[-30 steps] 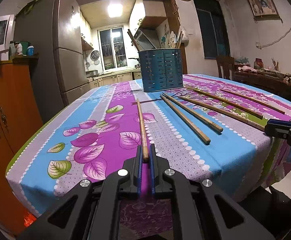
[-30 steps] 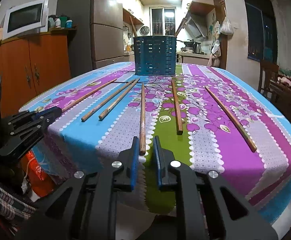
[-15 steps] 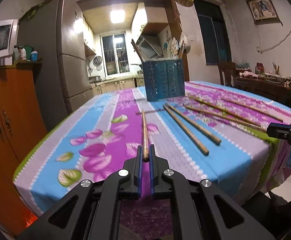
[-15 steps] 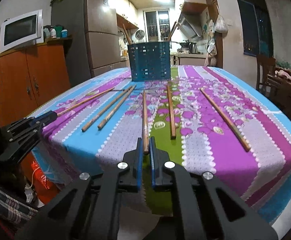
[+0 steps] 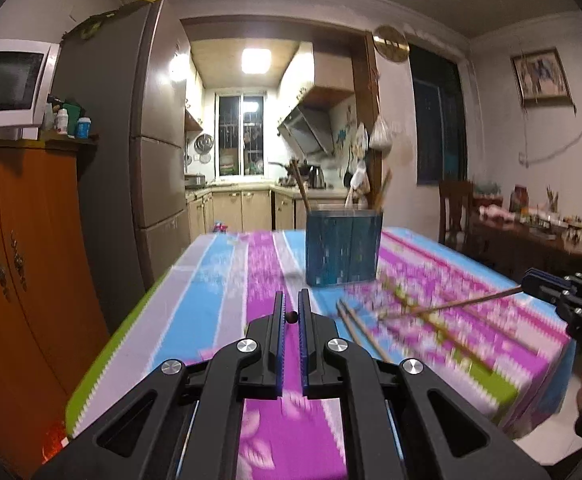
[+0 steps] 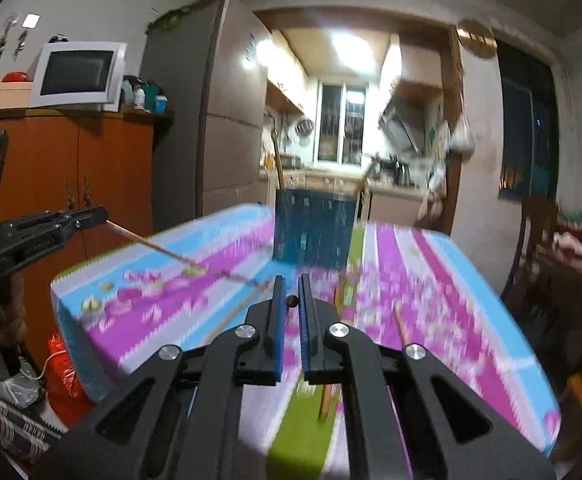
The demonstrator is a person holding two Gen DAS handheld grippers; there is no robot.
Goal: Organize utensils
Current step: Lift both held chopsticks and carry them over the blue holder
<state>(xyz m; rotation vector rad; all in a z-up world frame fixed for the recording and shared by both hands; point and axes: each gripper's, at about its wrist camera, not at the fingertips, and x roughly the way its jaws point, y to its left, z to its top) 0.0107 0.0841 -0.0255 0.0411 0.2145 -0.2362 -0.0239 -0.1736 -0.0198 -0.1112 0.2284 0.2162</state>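
Left wrist view: the left claw [image 5: 291, 317] is pinching a chopstick [image 5: 291, 317], seen end-on as a dark round tip between the blue pads, lifted above the bench [image 5: 219, 304]. At about 1 o'clock from the claw stands the blue utensil holder [image 5: 343, 246], upright on the striped cloth, with a few sticks poking out of its top. Loose chopsticks [image 5: 361, 330] lie blurred on the cloth at 2 o'clock. Far out at 3 o'clock, the right claw [image 5: 531, 286] holds a second chopstick [image 5: 451, 304], slanting down toward the bench.

Right wrist view: the right claw is closed on its own stick, again just a dark tip end-on [image 6: 291, 301]. The holder [image 6: 313, 232] sits at 12 o'clock, blurred. At 9 o'clock the left claw [image 6: 99, 214] grips its chopstick [image 6: 151, 244], angled toward the cloth. Another chopstick [image 6: 401, 326] lies at 3 o'clock on the bench.
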